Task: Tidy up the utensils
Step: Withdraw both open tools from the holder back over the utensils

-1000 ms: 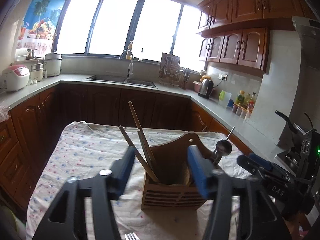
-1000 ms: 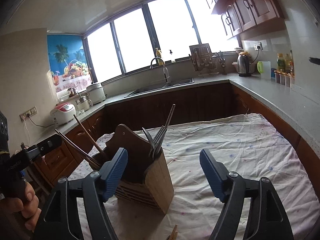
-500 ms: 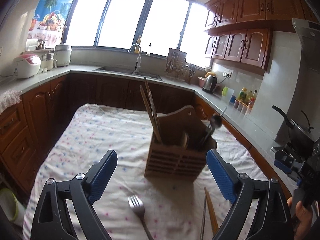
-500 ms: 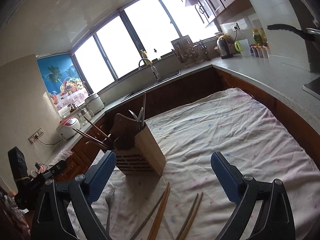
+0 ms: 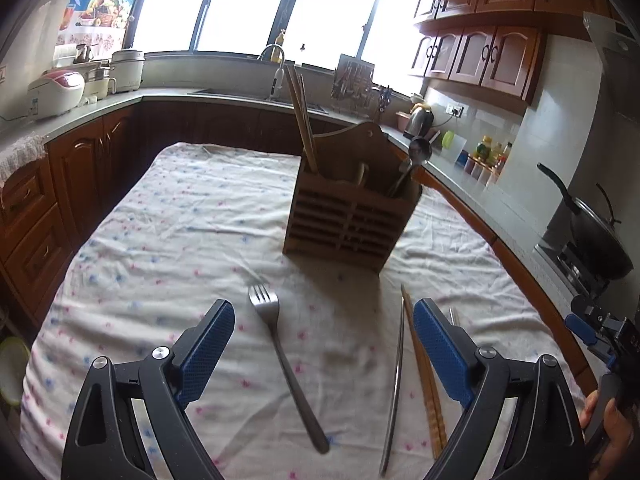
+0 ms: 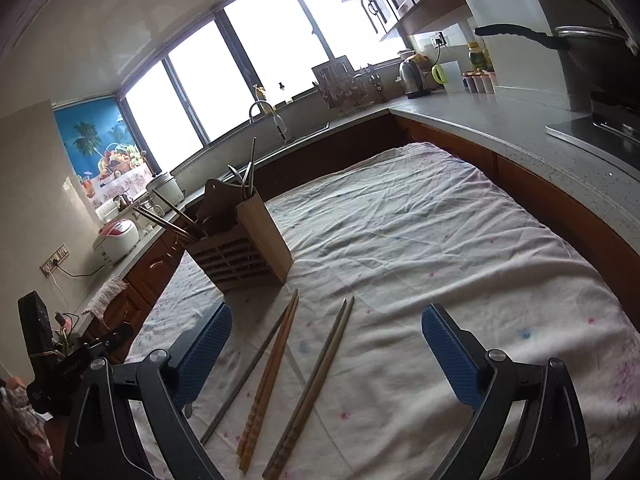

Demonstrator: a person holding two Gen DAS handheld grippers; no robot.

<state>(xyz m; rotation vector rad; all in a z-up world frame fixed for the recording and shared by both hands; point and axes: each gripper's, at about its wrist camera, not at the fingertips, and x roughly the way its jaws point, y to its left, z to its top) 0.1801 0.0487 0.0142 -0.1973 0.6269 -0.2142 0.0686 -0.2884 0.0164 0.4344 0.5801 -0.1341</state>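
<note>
The left gripper (image 5: pixel 324 344) hangs with its blue pads spread wide and nothing between them; directly below that gap lies a metal fork (image 5: pixel 282 360), tines toward the holder, handle running back toward the camera. The right gripper (image 6: pixel 326 350) is likewise splayed and empty, poised over the loose chopsticks: a light wooden pair (image 6: pixel 270 376) lying side by side, a darker pair (image 6: pixel 316 380) just to their right, and a thin metal stick (image 6: pixel 248 376) on the left.

Beyond both tools stands the wooden utensil holder (image 5: pixel 348 216) on the floral tablecloth (image 5: pixel 168 232), already carrying upright chopsticks in its left compartment and a spoon (image 5: pixel 416 156) leaning out of the right one.

The step in hand looks like a pick-up — fork for the left, chopsticks for the right (my reading, from how each tool is lined up). To do it well, each tool should come down with its pads straddling the piece across its narrow width, near the middle of its length so it does not tip when lifted. The cloth is wrinkled and soft, so the pads may snag fabric — close low but gently. Taking each chopstick pair together keeps them matched.
</note>
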